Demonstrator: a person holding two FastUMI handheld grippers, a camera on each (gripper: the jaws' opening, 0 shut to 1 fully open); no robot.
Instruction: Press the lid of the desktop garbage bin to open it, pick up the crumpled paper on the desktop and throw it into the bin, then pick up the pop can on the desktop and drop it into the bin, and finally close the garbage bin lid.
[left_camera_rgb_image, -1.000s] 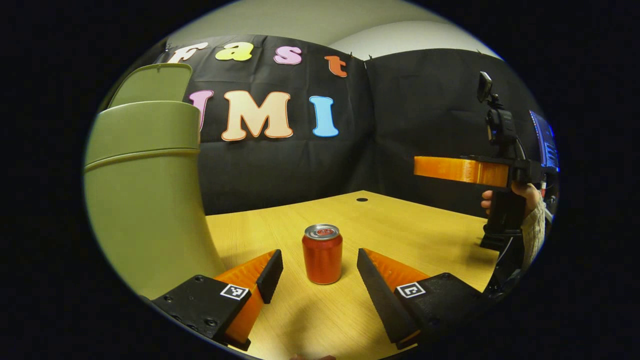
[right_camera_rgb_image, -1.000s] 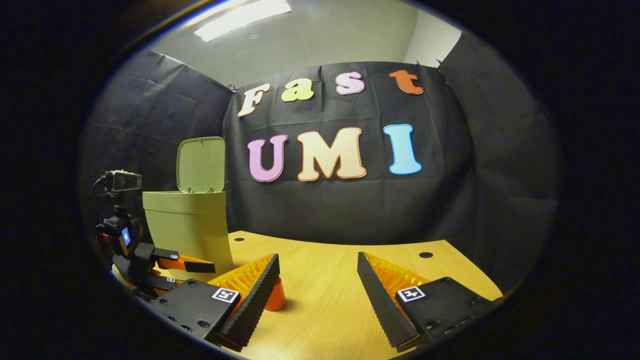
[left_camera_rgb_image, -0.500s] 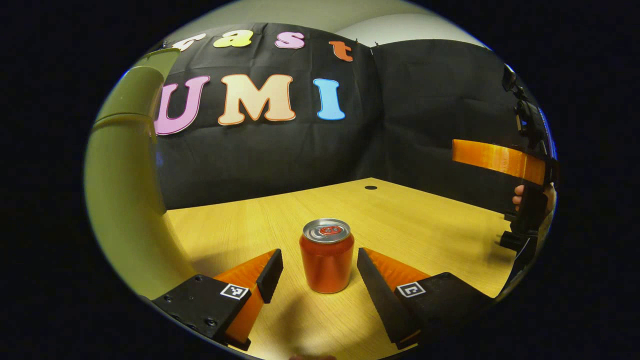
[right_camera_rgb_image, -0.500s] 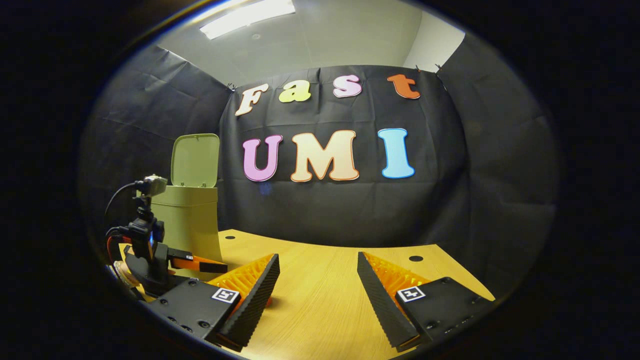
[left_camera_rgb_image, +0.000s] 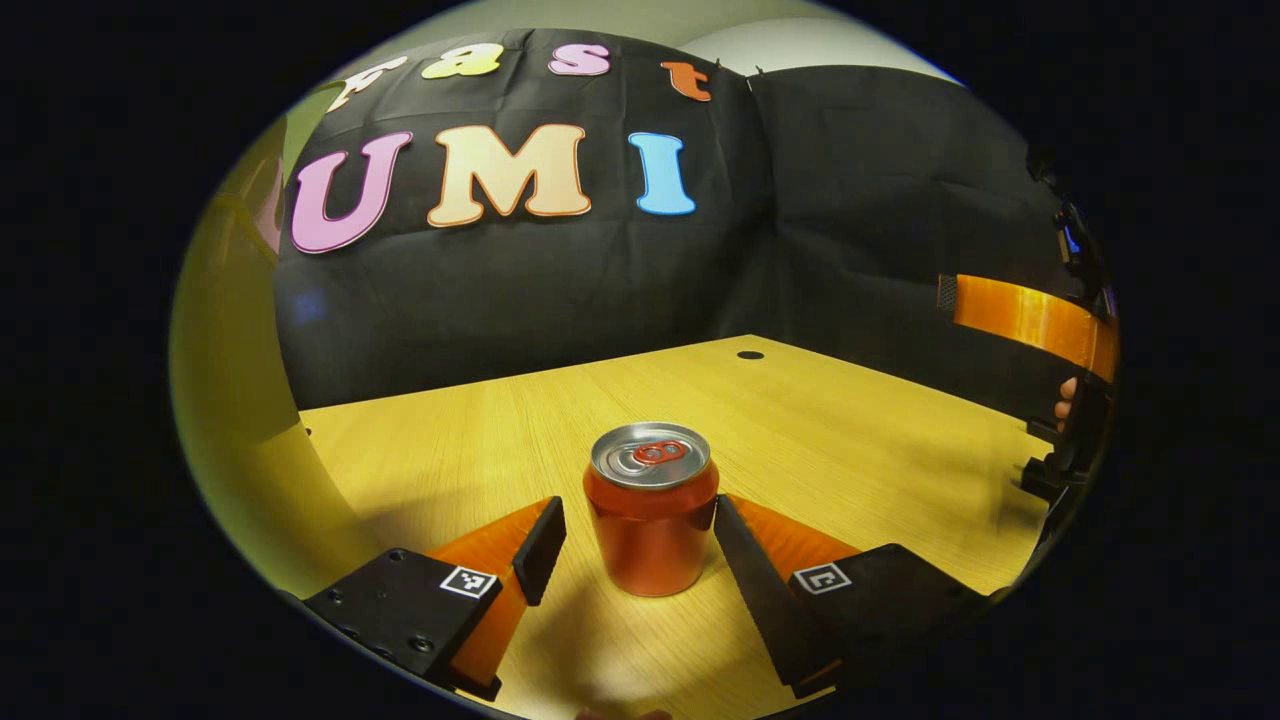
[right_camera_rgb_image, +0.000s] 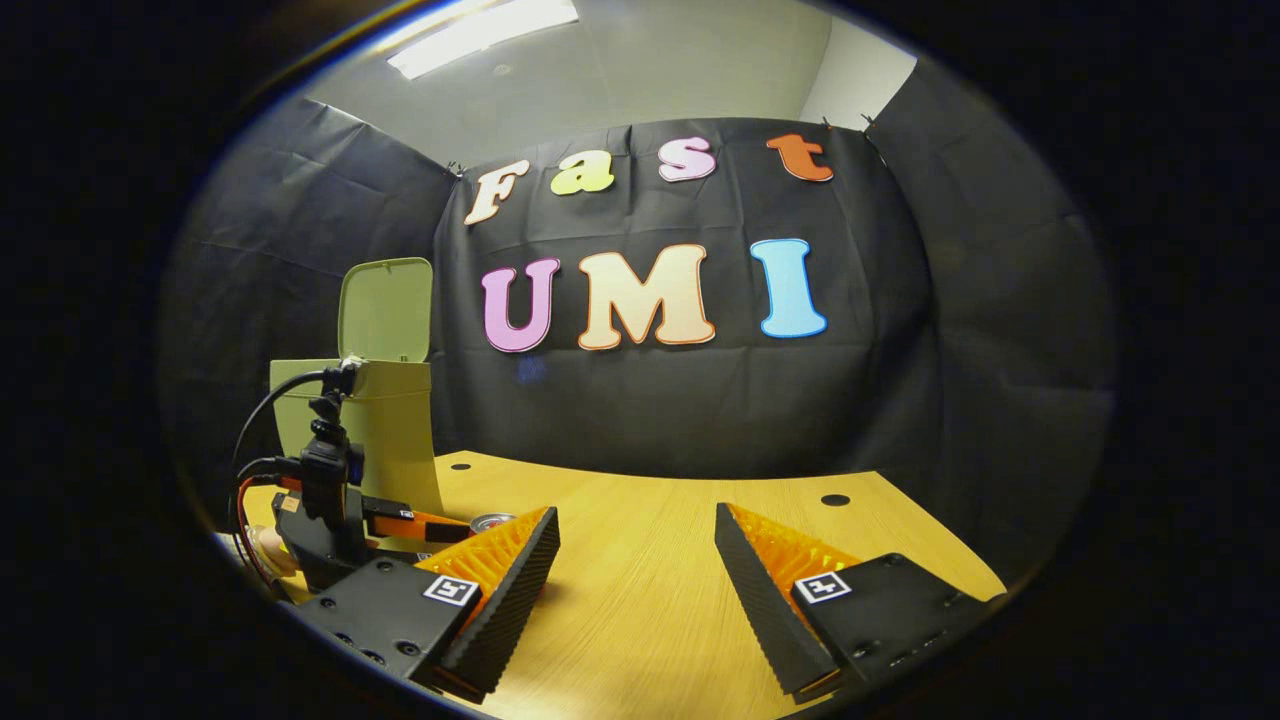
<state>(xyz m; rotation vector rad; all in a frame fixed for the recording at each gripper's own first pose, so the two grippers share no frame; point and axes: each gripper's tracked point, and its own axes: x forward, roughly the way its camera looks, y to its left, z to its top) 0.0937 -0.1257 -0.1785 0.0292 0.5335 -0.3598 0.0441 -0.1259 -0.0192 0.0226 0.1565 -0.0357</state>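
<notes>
So it was on the can step: the left gripper sat wide open with the pop can upright on the desk between its fingers, not squeezed yet, bin lid already up, and closing squarely looked next.

A pale wooden desk runs back to the black cloth wall, which hangs creased behind it. Two small dark round holes sit in the desktop near the far edge (one toward each side). A ceiling light glows overhead.
</notes>
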